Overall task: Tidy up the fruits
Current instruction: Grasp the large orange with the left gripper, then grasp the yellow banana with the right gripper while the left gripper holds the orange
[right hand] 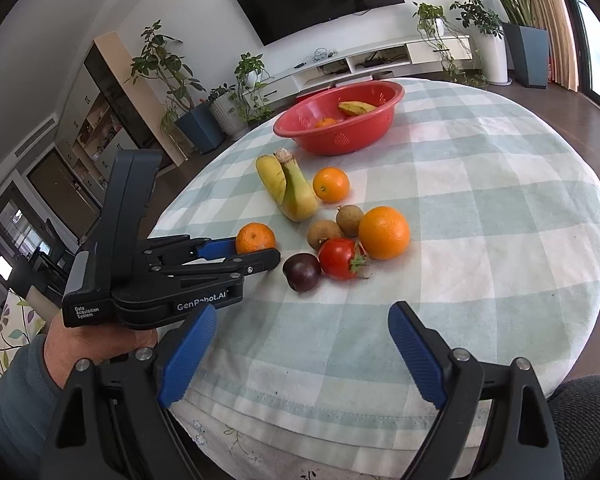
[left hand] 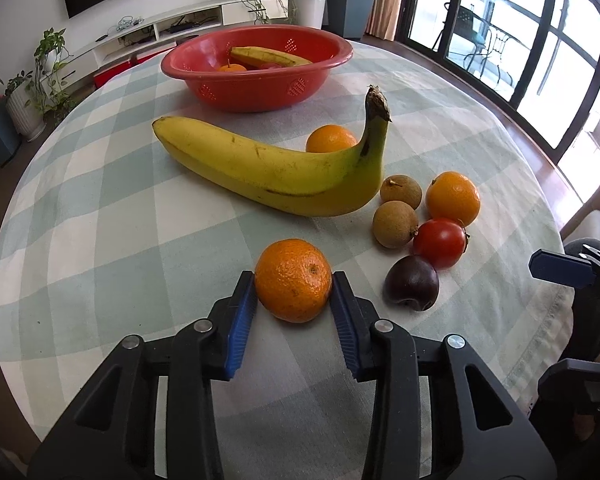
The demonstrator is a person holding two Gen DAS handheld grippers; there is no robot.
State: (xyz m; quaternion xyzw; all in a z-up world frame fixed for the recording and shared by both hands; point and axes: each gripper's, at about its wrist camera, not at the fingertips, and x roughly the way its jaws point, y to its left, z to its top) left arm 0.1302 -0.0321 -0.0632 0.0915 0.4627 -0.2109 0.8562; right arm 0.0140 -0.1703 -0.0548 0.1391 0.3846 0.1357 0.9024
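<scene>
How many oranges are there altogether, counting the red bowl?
4. One sits between the left gripper's jaws, one behind the banana, one beside the brown fruits, and one inside the red bowl. More may be hidden under the bowl's rim.

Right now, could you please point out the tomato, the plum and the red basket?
tomato (left hand: 439, 242), left wrist view, middle of its skin.
plum (left hand: 411, 283), left wrist view, top of its dark skin.
red basket (right hand: 342, 136), right wrist view, outer front wall.
</scene>
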